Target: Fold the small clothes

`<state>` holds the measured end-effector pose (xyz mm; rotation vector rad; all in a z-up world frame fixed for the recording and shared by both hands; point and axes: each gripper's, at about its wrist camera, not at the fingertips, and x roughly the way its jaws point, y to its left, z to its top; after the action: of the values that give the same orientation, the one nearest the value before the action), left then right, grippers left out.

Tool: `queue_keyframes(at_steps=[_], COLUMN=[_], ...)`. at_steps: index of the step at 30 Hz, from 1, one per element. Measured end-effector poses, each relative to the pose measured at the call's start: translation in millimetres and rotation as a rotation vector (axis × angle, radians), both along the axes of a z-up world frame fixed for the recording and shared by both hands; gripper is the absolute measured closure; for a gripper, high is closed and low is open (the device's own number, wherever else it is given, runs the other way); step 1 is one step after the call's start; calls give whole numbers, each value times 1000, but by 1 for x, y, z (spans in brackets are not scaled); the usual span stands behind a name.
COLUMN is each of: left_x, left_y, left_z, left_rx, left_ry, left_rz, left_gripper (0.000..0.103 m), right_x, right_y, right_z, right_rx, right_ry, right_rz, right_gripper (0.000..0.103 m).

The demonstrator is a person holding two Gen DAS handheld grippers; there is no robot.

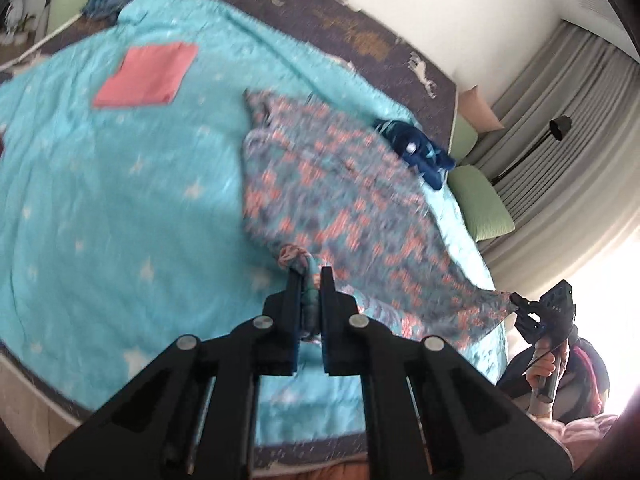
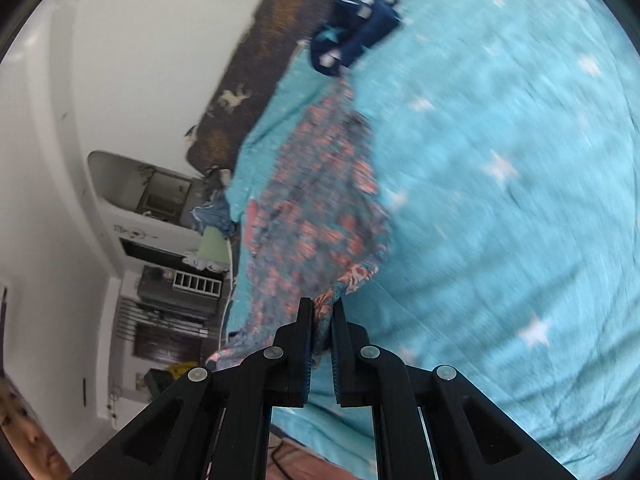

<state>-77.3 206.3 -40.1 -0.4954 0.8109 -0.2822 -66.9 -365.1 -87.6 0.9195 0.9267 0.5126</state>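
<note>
My left gripper (image 1: pixel 310 280) pinched one corner of the flowery cloth (image 1: pixel 332 184), and my right gripper (image 2: pixel 323 312) pinched another. I held both corners up so it hung flat over the blue star blanket (image 1: pixel 120 184), ready to fold.

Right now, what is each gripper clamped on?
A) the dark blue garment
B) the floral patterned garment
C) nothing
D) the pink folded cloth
B: the left gripper and the right gripper each pinch an edge of the floral patterned garment, lifted off the turquoise blanket.
</note>
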Motion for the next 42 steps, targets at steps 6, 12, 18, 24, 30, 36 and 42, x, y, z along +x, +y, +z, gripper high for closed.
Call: queue_keyframes(at_steps=[6, 12, 18, 24, 30, 36, 42], left_x=[54, 132, 231, 318, 351, 318, 308], left_y=[2, 16, 4, 3, 8, 29, 30], left_z=[46, 69, 64, 1, -77, -54, -32], left_rx=[60, 62, 143, 156, 154, 117, 162], left_ry=[-105, -125, -79, 61, 248, 161, 115], left_rz=[-7, 61, 77, 115, 143, 159, 149], left_gripper=[94, 94, 94, 93, 93, 78, 68], right_x=[57, 132, 223, 313, 348, 317, 292], right_y=[14, 15, 27, 37, 29, 7, 19], right_z=[54, 99, 102, 32, -45, -36, -10], right_rx=[-51, -56, -98, -190, -178, -282, -502], right_ry=[-127, -245, -208, -33, 127, 56, -40], right_rz=[29, -17, -28, -54, -104, -73, -14], right_gripper=[96, 96, 96, 92, 75, 67, 67])
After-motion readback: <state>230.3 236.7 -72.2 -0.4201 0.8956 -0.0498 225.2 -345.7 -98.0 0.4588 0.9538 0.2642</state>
